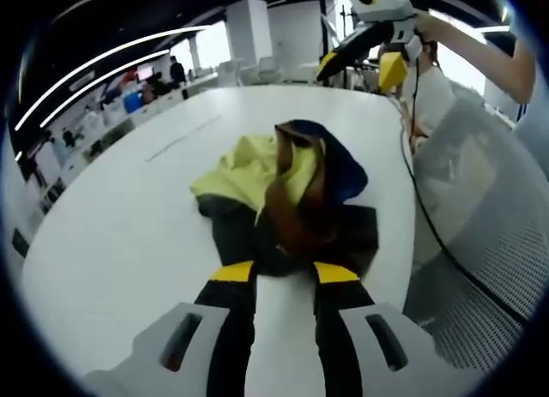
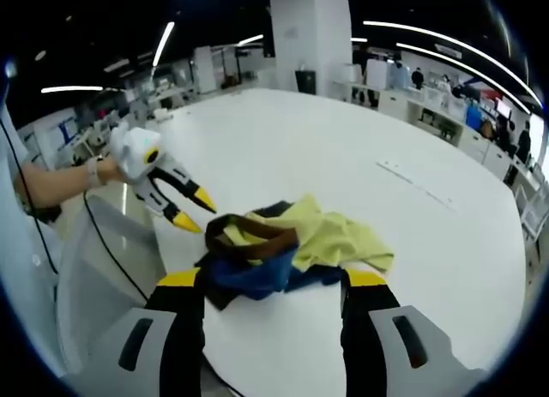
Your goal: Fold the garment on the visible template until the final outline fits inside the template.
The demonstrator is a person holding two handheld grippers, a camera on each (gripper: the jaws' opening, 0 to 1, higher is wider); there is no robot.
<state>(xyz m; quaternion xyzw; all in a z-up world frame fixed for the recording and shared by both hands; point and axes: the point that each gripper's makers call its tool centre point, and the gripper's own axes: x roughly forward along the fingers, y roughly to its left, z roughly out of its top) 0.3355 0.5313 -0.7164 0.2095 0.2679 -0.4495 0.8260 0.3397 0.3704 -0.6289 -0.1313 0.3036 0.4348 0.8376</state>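
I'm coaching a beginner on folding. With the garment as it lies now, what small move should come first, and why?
Probably lower the left gripper onto the near dark edge of the garment to spread it: it lies crumpled in a heap on the white table, and both grippers are open, holding nothing.

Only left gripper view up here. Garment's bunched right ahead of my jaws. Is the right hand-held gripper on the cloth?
Observer: No. In right gripper view the right hand-held gripper is open, with its tips on either side of the garment's blue fold.
Operator: And mine from outside?
Observer: The left hand-held gripper is open, tips close to the garment's dark edge, with nothing between them.
Operator: Cable snag?
Observer: Its black cable drops past the table edge, away from the garment.
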